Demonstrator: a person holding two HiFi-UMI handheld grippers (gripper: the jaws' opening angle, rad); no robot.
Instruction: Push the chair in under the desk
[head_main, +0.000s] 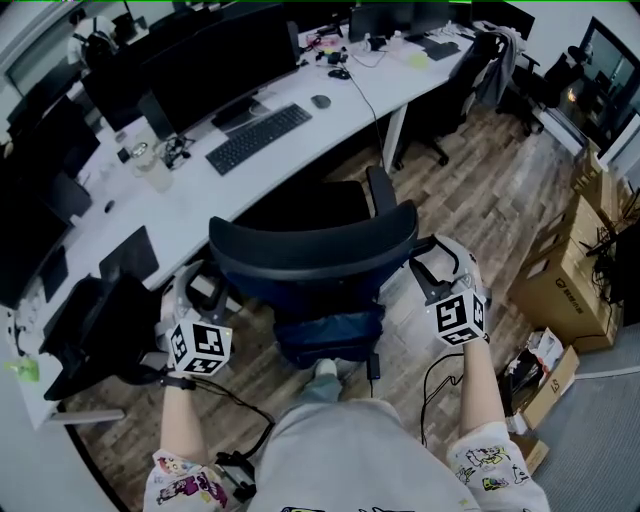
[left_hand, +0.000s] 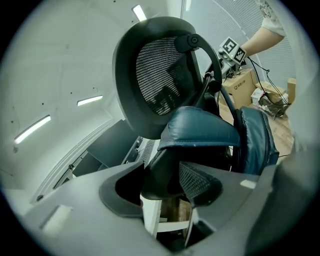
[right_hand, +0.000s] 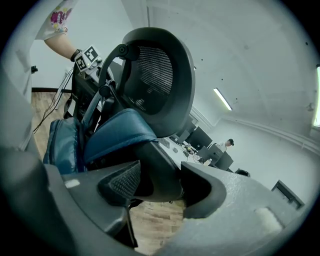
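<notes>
A pale garment (head_main: 340, 455) and patterned sleeves (head_main: 487, 462) are being shown nearest the head camera, with both forearms being reached forward. Just ahead of them, the left gripper (head_main: 200, 290) is being held with its jaws set wide and pressed on the left armrest (left_hand: 157, 175), whose dark end is filling the gap between the pads in the left gripper view. The right gripper (head_main: 432, 265) is being held the same way on the right armrest (right_hand: 160, 175), with its jaws wide and closed on the dark end. Between the two grippers, the chair (head_main: 315, 245) is being faced from behind. Its black mesh backrest is being shown upright, with a blue padded piece (head_main: 330, 335) set low against its rear. The chair is being pictured on the wood floor (head_main: 480, 200) just at the white desk (head_main: 190, 200), its seat turned toward the desk's edge and its backrest standing out from that edge. On the desk beyond, a keyboard (head_main: 258, 137), a mouse (head_main: 320, 101) and a row of dark monitors (head_main: 220, 55) are being shown. Cardboard boxes (head_main: 570, 275) are being shown at the right, and farthest off a second chair (head_main: 455, 100) is being pictured at the desk's far end.
</notes>
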